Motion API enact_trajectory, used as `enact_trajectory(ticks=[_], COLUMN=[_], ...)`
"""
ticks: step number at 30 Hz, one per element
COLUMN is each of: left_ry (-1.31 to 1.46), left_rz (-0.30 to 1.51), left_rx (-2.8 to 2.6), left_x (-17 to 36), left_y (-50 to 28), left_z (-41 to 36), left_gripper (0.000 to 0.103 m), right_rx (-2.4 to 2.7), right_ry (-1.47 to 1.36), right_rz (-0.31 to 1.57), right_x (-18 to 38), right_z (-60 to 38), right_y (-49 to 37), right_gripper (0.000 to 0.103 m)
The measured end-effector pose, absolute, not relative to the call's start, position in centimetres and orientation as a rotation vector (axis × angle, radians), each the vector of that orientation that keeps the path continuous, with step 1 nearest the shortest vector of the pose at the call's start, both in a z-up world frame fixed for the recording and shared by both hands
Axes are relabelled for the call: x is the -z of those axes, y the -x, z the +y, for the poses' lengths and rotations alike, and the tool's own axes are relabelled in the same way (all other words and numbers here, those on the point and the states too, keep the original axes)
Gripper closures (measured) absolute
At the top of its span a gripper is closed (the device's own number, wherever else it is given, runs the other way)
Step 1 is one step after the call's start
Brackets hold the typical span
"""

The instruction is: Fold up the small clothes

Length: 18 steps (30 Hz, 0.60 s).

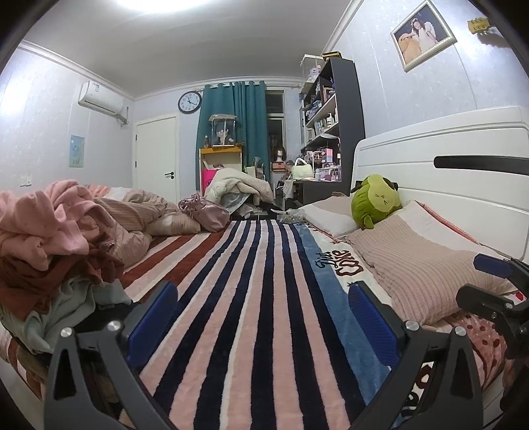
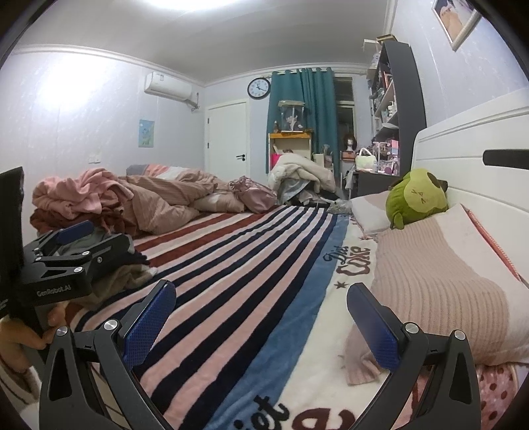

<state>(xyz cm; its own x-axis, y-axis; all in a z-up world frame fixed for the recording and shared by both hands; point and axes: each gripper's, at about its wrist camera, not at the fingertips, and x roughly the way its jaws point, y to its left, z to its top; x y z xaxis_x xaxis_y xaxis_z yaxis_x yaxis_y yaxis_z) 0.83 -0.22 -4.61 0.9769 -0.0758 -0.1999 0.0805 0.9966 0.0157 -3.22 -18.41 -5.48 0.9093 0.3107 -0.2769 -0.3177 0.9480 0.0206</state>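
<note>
We note both the left hand-held gripper (image 1: pixel 263 317) and right hand-held gripper (image 2: pixel 261 314) spread wide, holding nothing, above the striped blanket (image 1: pixel 251 281); the clothes pile (image 1: pixel 56 244) lies at the bed's left.

Two pillows (image 1: pixel 420 264), one plush toy (image 1: pixel 375 200)

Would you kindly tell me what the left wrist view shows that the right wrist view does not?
Only the left wrist view shows the whole framed portrait and a yellow guitar headstock. Only the right wrist view shows the person's hand holding the left tongs. Both show the clothes pile, striped blanket, green plush and open tongs.
</note>
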Motion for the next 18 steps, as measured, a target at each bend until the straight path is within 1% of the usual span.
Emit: enact_trajectory(ticks=[18], left_ry=[-0.017], left_rz=[0.197], left_rx=[0.094], left_x=[4.58], left_y=[-0.46], left_z=[-0.05], left_gripper=[0.001], right_rx=[-0.308], right_ry=[0.012], right_rz=[0.271], right_x=[5.33], right_z=[-18.14], right_y=[3.64], right_gripper=[0.0])
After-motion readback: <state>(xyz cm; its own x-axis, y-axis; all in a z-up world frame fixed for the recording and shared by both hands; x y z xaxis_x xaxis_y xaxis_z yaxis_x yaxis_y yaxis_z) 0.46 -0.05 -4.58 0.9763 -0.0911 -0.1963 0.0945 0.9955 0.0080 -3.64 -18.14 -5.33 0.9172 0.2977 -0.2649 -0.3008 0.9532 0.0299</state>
